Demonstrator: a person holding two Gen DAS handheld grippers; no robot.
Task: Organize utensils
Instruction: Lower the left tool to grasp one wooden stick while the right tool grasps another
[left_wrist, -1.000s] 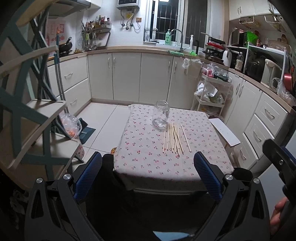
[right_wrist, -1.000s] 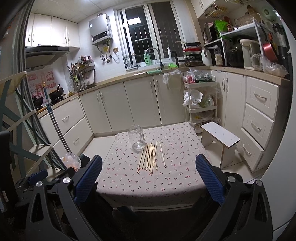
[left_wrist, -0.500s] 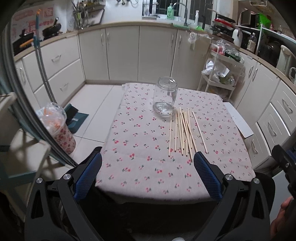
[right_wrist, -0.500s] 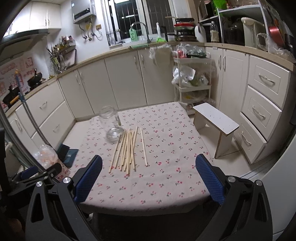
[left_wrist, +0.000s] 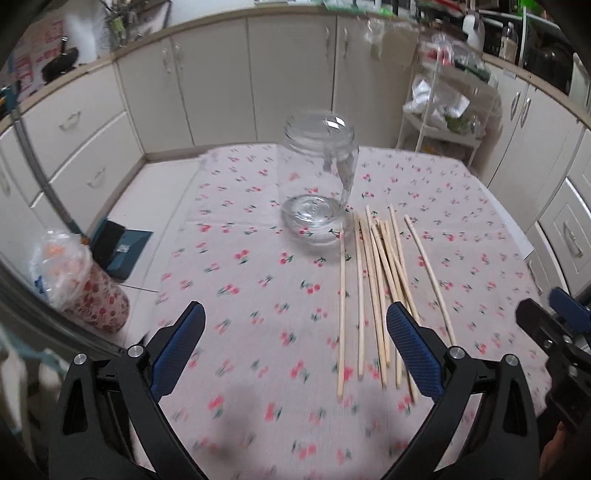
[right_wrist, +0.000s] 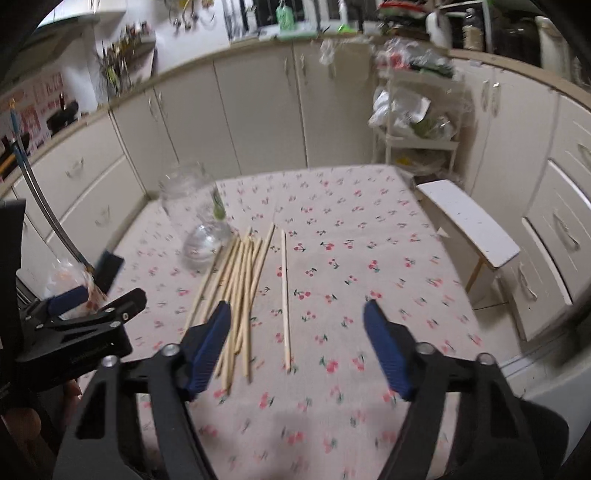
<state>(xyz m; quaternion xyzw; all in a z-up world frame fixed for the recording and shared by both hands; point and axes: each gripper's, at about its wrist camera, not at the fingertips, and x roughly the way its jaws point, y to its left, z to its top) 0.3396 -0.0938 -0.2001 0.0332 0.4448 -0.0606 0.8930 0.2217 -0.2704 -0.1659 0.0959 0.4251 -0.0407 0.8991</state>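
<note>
We bring both tools low over the bench (left_wrist: 258, 332) | right tool (right_wrist: 295, 343) has just been narrowing, empty, over chopsticks (right_wrist: 240, 288) | left tool (left_wrist: 295, 347) open | jar (left_wrist: 317, 177) seemingly empty; pickup next.

Pale pink tablecloth (left_wrist: 258, 280) printed with red cherries. Light wooden chopsticks (left_wrist: 373, 280). Clear glass jar (left_wrist: 317, 184). Blue pads on black grippers. Cream cabinets (left_wrist: 221, 81). White stool (right_wrist: 469, 225).

A small table draped in a cherry-print tablecloth (left_wrist: 258, 295) carries an upright clear glass jar (left_wrist: 317, 184) and, just beside it, a loose row of wooden chopsticks (left_wrist: 373, 288).
</note>
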